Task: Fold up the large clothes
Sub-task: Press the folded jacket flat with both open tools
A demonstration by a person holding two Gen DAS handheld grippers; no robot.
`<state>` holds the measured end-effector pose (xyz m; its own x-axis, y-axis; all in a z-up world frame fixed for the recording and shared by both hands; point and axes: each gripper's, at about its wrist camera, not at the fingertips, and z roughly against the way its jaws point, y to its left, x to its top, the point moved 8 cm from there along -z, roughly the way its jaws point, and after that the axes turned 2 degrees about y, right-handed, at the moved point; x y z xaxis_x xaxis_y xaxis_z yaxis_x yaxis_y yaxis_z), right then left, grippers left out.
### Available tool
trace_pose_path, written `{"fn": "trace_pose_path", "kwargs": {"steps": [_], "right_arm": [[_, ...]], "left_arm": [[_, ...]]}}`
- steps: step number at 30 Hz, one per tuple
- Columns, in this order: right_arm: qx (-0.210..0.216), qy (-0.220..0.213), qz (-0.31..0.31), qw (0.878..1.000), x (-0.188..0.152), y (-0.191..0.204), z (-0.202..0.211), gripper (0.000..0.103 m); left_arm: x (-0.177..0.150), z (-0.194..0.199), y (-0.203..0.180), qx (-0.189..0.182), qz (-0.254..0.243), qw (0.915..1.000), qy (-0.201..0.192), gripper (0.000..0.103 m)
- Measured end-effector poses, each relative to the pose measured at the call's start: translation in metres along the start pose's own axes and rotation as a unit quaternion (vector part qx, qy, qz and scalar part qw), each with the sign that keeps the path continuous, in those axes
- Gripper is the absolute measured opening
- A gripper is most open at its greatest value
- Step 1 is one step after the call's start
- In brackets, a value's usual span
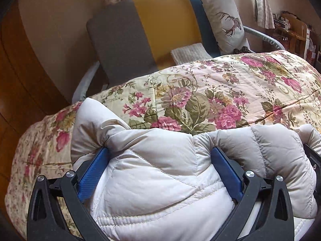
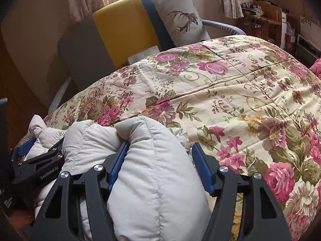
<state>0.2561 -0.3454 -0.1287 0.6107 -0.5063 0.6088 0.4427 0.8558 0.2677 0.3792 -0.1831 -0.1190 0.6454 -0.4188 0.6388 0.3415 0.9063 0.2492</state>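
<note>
A puffy white quilted down jacket [image 1: 160,172] is bunched at the near edge of a bed with a floral quilt [image 1: 200,92]. My left gripper [image 1: 160,152] has its blue fingers [image 1: 94,170] pressed on either side of a thick fold of the jacket. My right gripper [image 2: 160,150] holds another thick fold of the jacket [image 2: 144,172] between its blue fingers [image 2: 202,168]. The left gripper also shows at the left of the right wrist view [image 2: 36,156], close beside the right one. Both fingertips sink into the padding.
The floral quilt [image 2: 230,104] covers the bed ahead and to the right. At the bed's head stand a grey, yellow and blue headboard [image 1: 160,24], a deer-print pillow [image 1: 222,22] and a folded white knit [image 1: 190,53]. Wooden shelves [image 2: 260,20] are at far right.
</note>
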Motion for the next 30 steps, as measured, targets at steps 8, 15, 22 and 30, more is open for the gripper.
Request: {"fn": "trace_pose_path", "kwargs": {"steps": [8,15,22,30], "right_arm": [[0.009,-0.011,0.003,1.000,-0.002,-0.001,0.005,0.070],[0.011,-0.027,0.002,1.000,-0.001,-0.001,0.015,0.074],[0.006,-0.069,0.047,0.997,-0.001,0.006,0.068,0.095],[-0.061,-0.095,0.106,0.988,-0.034,-0.010,0.083,0.100]], "left_arm": [[-0.017,0.045,0.007,0.006,0.006,0.9998,-0.019,0.099],[-0.075,0.128,0.004,-0.056,0.009,0.9960,-0.070,0.099],[-0.111,0.154,0.003,-0.012,-0.003,0.9931,-0.116,0.099],[-0.108,0.150,-0.004,-0.041,0.001,0.9944,-0.097,0.099]]}}
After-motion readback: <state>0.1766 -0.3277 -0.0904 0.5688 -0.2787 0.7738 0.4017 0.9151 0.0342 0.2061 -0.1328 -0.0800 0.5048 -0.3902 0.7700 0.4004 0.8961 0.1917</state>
